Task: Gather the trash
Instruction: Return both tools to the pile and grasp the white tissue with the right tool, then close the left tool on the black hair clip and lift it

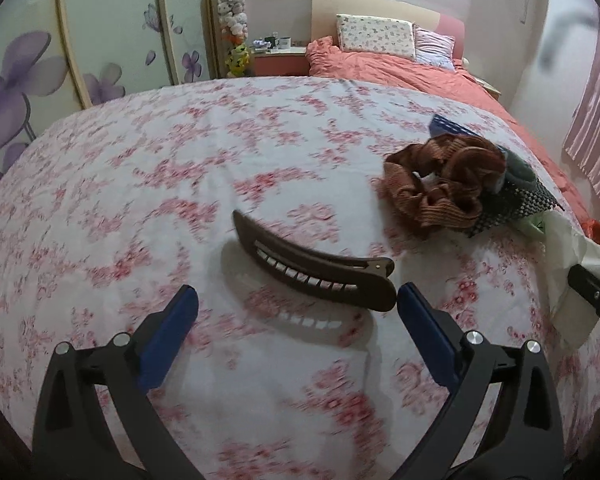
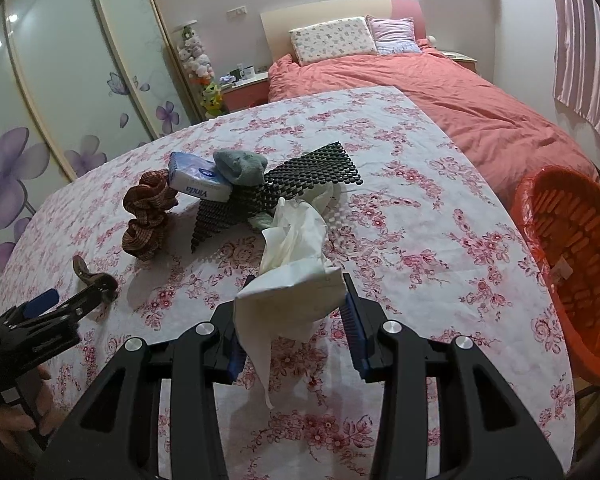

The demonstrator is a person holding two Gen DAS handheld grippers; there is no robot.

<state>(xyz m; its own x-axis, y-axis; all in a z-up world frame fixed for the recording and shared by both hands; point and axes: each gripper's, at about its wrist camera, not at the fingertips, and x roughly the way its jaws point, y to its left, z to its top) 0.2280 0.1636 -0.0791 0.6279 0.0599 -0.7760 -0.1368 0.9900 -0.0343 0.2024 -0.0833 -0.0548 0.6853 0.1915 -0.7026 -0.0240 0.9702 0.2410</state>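
Brown hair clip (image 1: 316,270) between open jaws

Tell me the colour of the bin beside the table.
Orange-red bin; the right wrist view shows it best.

The table (image 2: 420,208) has a white cloth with pink flowers on it. A brown hair clip (image 1: 316,268), a brown scrunchie (image 2: 148,216) and a black bumpy mat (image 2: 300,172) lie on it. A blue tissue pack (image 2: 198,182) leans on the scrunchie and the mat.

Home bedroom: bed (image 2: 440,92) with pillows (image 2: 332,40), floral wardrobe doors (image 1: 80,52), bedside table (image 1: 280,60).
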